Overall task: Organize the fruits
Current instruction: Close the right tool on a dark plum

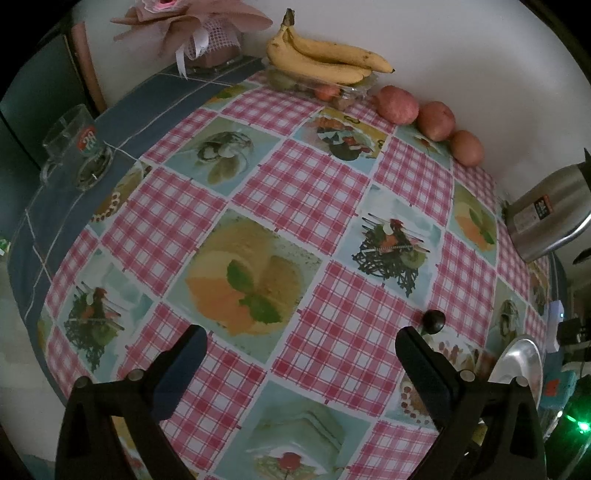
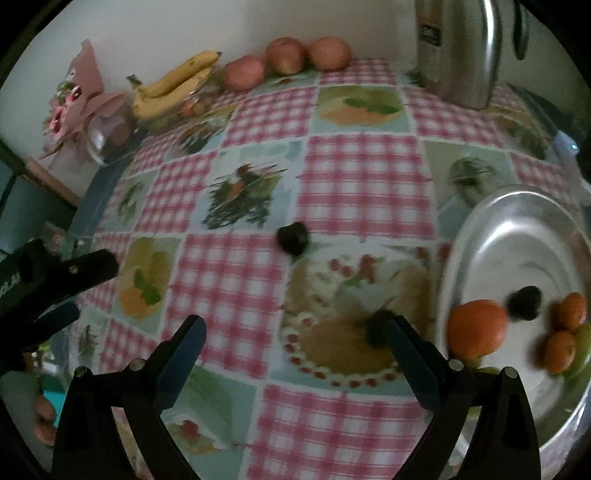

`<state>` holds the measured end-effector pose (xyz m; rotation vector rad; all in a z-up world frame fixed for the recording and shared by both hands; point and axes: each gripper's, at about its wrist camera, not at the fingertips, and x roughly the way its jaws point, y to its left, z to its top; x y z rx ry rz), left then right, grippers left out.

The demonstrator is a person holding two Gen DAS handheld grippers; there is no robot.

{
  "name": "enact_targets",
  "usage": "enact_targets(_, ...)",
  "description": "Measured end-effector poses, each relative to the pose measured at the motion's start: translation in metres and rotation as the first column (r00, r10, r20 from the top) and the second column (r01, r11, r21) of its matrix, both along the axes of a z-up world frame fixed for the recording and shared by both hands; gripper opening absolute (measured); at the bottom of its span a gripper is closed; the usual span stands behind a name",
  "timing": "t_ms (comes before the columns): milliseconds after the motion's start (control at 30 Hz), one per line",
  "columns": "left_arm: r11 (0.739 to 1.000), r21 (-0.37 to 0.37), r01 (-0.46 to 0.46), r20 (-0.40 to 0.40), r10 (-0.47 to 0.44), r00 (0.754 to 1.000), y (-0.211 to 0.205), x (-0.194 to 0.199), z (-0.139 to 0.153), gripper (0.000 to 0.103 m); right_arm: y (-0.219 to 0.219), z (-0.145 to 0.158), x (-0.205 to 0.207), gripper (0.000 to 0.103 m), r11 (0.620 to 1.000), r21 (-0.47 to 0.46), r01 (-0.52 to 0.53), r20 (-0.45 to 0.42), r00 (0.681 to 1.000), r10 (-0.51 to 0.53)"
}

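My left gripper hangs open over the checked tablecloth, holding nothing. A small dark fruit lies just beyond its right finger. My right gripper is also open and holds nothing. One dark fruit lies on the cloth ahead of it, and a second dark fruit sits against its right fingertip. To the right, a steel tray holds an orange, a dark fruit and two small oranges. Bananas and three red apples line the back wall.
A steel thermos stands at the back right. A glass mug sits on the blue cloth strip at the left edge. A wrapped bouquet stands in the back corner, and a clear container lies under the bananas. A hand shows at lower left.
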<state>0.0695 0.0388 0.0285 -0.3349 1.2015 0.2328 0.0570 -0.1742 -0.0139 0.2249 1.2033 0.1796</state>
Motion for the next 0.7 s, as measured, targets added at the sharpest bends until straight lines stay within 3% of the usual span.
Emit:
enact_targets(233, 1.000, -0.002, 0.001, -0.008, -0.001, 1.000, -0.001, 0.000, -0.003, 0.103, -0.008, -0.005, 0.001, 0.093, 0.996, -0.086, 0.024, -0.017, 1.000, -0.025)
enact_targets(333, 1.000, 0.000, 0.004, -0.009, -0.004, 1.000, -0.002, 0.000, -0.003, 0.103, -0.005, -0.008, 0.002, 0.076, 0.988, -0.151, 0.014, -0.018, 1.000, -0.017)
enact_targets(433, 1.000, 0.002, 0.006, -0.013, -0.006, 1.000, -0.003, 0.000, -0.004, 0.103, -0.003, -0.012, 0.003, 0.070, 0.981, -0.192, 0.004, -0.035, 0.999, -0.010)
enact_targets(500, 1.000, 0.006, 0.009, -0.018, -0.008, 1.000, -0.003, 0.001, -0.006, 0.103, -0.004, -0.014, 0.003, 0.057, 0.976, -0.216, 0.006, -0.041, 0.999, -0.016)
enact_targets(700, 1.000, 0.014, 0.019, -0.036, -0.019, 0.999, -0.006, 0.003, -0.013, 0.103, -0.008, -0.020, 0.002, 0.041, 0.965, -0.263, 0.022, -0.057, 0.998, -0.038)
